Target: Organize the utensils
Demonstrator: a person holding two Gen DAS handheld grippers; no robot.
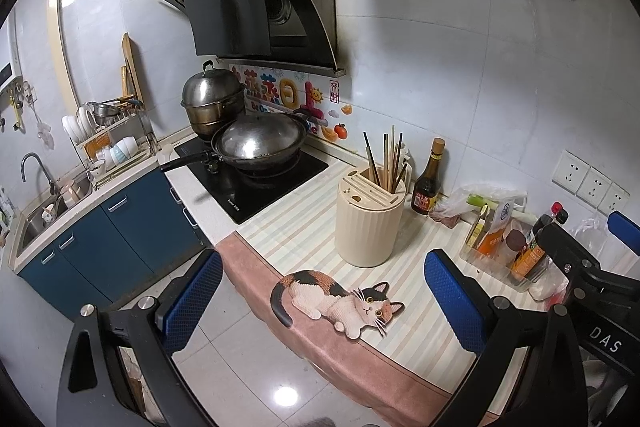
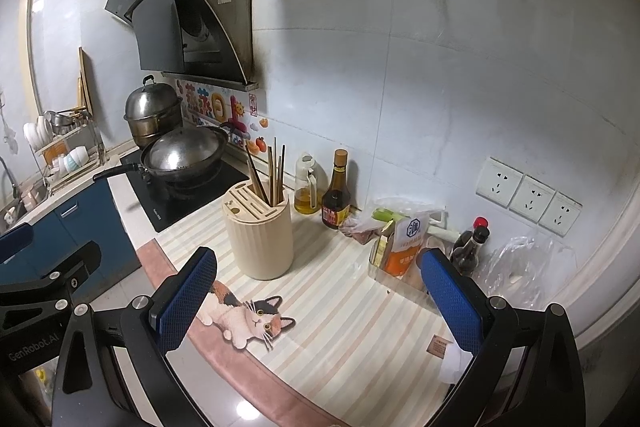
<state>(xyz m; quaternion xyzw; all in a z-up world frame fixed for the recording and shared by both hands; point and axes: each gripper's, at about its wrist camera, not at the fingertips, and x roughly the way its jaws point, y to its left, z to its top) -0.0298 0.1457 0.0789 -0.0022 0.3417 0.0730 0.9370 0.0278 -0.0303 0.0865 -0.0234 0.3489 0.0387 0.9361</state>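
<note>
A cream ribbed utensil holder [image 1: 370, 223] stands on the striped counter mat [image 1: 404, 311], with several chopsticks [image 1: 388, 161] upright in its back compartment. It also shows in the right wrist view [image 2: 262, 233] with the chopsticks [image 2: 272, 171]. My left gripper [image 1: 324, 297] is open and empty, held in front of the counter edge, short of the holder. My right gripper [image 2: 318, 297] is open and empty, over the mat to the right of the holder. The right gripper's body shows at the right edge of the left wrist view [image 1: 588, 267].
A wok [image 1: 260, 143] and a steel pot [image 1: 212, 103] sit on the black hob to the left. A soy sauce bottle [image 2: 336, 193], an oil jug [image 2: 308, 187] and a tray of seasoning packets [image 2: 400, 247] stand along the wall. A cat-shaped mat [image 2: 248, 319] lies at the counter edge.
</note>
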